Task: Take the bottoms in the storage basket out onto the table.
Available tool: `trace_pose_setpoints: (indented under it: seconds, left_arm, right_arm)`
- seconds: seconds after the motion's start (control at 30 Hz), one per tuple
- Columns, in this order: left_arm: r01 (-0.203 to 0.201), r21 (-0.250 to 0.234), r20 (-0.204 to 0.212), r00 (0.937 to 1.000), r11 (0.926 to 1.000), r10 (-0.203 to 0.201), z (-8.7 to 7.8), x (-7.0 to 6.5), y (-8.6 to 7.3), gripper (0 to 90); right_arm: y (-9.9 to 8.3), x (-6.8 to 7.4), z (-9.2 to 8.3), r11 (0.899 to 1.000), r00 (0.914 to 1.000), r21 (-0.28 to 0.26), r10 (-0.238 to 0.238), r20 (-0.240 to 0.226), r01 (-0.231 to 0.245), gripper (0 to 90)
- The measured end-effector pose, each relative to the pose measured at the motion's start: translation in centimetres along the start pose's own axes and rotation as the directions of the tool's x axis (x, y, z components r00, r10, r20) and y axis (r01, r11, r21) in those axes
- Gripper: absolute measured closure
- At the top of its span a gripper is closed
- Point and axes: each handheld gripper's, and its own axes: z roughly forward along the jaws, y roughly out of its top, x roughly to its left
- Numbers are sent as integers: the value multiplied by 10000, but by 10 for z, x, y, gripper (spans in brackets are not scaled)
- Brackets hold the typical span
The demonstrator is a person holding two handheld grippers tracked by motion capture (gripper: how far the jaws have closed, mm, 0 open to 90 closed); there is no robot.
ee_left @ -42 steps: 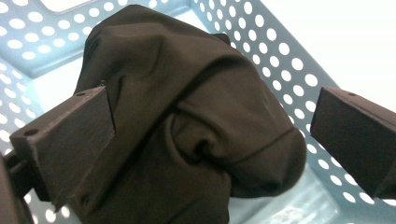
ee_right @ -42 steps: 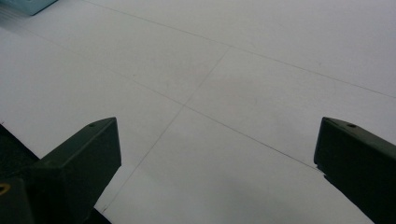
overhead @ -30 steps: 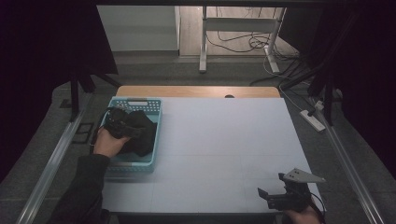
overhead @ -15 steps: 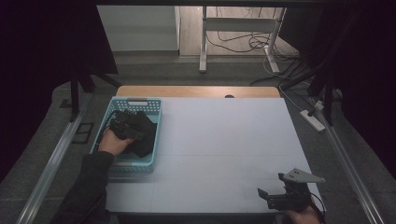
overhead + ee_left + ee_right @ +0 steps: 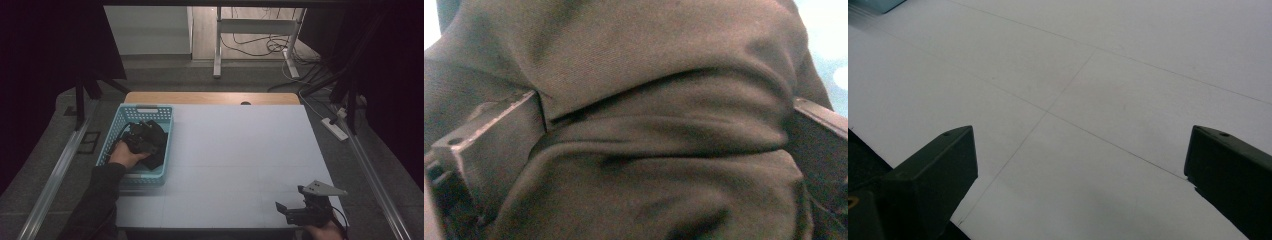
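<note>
A dark cloth (image 5: 151,141) lies bunched in a light blue basket (image 5: 167,131) at the table's left. My left gripper (image 5: 139,140) is down in that basket, the hand behind it, hard to tell from the cloth. In the left gripper view the cloth (image 5: 664,165) bulges between the jaws of the left gripper (image 5: 668,100), which stand wide apart, so it is open. My right gripper (image 5: 291,199) rests at the table's near right corner, open, with bare white table (image 5: 1108,75) between its jaws (image 5: 1080,132).
The white table top (image 5: 240,150) has a wooden strip (image 5: 210,98) along its far edge. Metal rails run down both sides, and a power strip (image 5: 335,128) lies on the floor at the right. A desk frame with cables (image 5: 250,45) stands beyond the table.
The left hand has shifted slightly within the basket, pressing into the cloth. The right gripper has not moved.
</note>
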Motion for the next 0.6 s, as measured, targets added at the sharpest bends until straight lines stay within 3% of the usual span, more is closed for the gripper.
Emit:
trace_pose_setpoints:
  seconds: [0.07,0.13,0.33,0.43,0.6]
  left_arm:
    - [4,151,-131,9999,9999,-2,1,-3,2,9]
    - [23,194,-138,9999,9998,-21,-2,-3,3,73]
    - [187,224,-355,9992,9996,-179,-8,-6,7,314]
    - [-146,82,-274,9995,9999,148,-10,-8,7,475]
    - [26,52,-67,10000,10000,-25,-11,-5,8,549]
  right_arm:
    - [0,0,0,10000,10000,43,-51,5,51,11]
    - [0,1,0,10000,10000,56,-78,17,78,11]
    - [0,1,0,9999,10000,61,-95,24,95,11]
    - [0,1,0,9999,10000,53,-87,18,87,11]
    - [0,0,0,10000,10000,43,-74,11,74,11]
